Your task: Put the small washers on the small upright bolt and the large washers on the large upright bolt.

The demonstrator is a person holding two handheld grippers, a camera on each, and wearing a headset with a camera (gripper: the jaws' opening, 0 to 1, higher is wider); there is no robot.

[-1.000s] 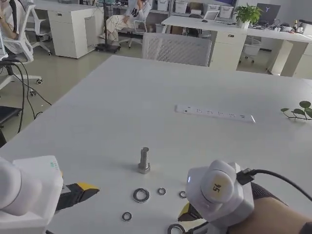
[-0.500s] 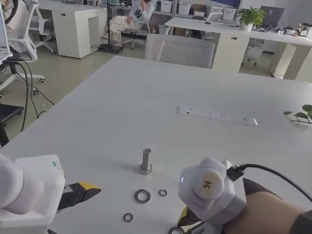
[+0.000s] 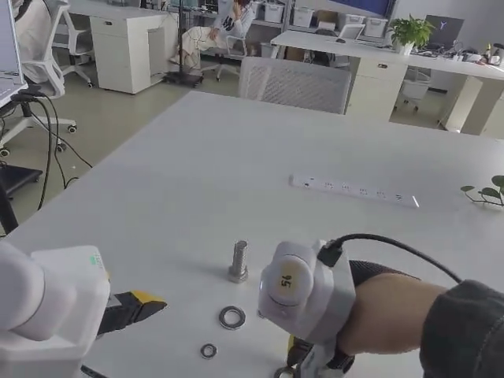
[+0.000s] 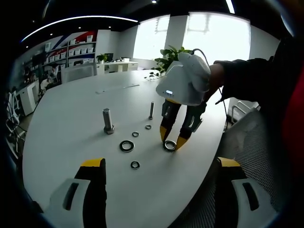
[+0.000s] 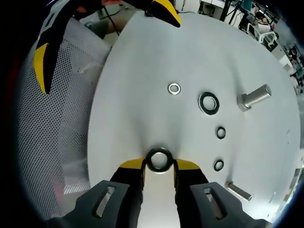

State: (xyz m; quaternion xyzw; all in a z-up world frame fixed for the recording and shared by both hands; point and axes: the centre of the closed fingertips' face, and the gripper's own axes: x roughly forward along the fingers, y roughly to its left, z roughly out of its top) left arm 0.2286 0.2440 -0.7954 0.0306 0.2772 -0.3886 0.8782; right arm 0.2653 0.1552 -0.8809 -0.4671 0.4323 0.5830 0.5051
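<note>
Sliding left across the white table (image 3: 197,157) over the past second, my right gripper (image 4: 173,141) is now sitting just right of the large bolt (image 3: 238,261), where earlier it was hanging well off to the right. Its yellow-tipped jaws are clamping a large washer (image 5: 159,159) from both sides, low by the table's near edge. Whether the washer is clear of the surface, I cannot tell.

My left gripper (image 4: 159,166) is waiting at the near left with jaws spread wide, gripping nothing.

Both bolts are standing upright and bare: the large bolt at the middle of the work area and the small bolt (image 4: 151,110) to its right. A second large washer (image 3: 231,317) is lying flat just on the near side of the large bolt. One small washer (image 3: 208,350) is lying nearer still and slightly left. Two more small washers (image 5: 221,132) are lying between the bolts and my right gripper.

Farther back, a power strip (image 3: 354,191) is lying along the table.
</note>
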